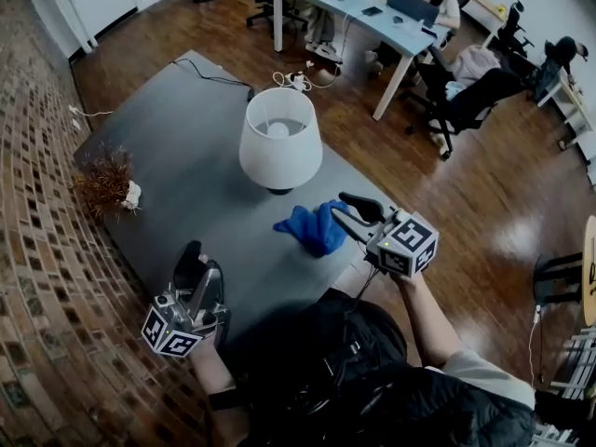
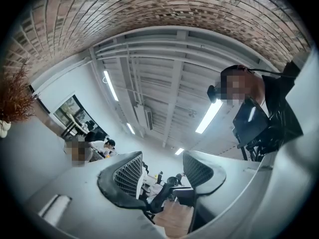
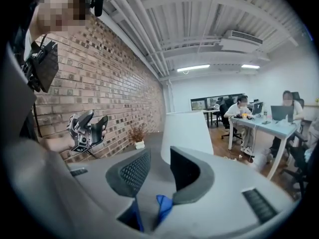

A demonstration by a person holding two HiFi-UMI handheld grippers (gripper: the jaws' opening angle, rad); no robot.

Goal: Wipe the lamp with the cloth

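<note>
Evidently the pickup is done: the right gripper (image 1: 341, 209), jaws clamped on the blue cloth (image 1: 310, 228), hangs at five o'clock from the white lamp (image 1: 280, 140) on the table (image 1: 177, 128), the left gripper (image 1: 203, 261) half-open and empty at seven, so next the cloth should be carried up against the lamp.

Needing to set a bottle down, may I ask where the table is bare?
Bare: between plant and lamp; the far end behind the lamp, up to the cable; the near strip left of the cloth. Crowded only around lamp and cloth.
</note>
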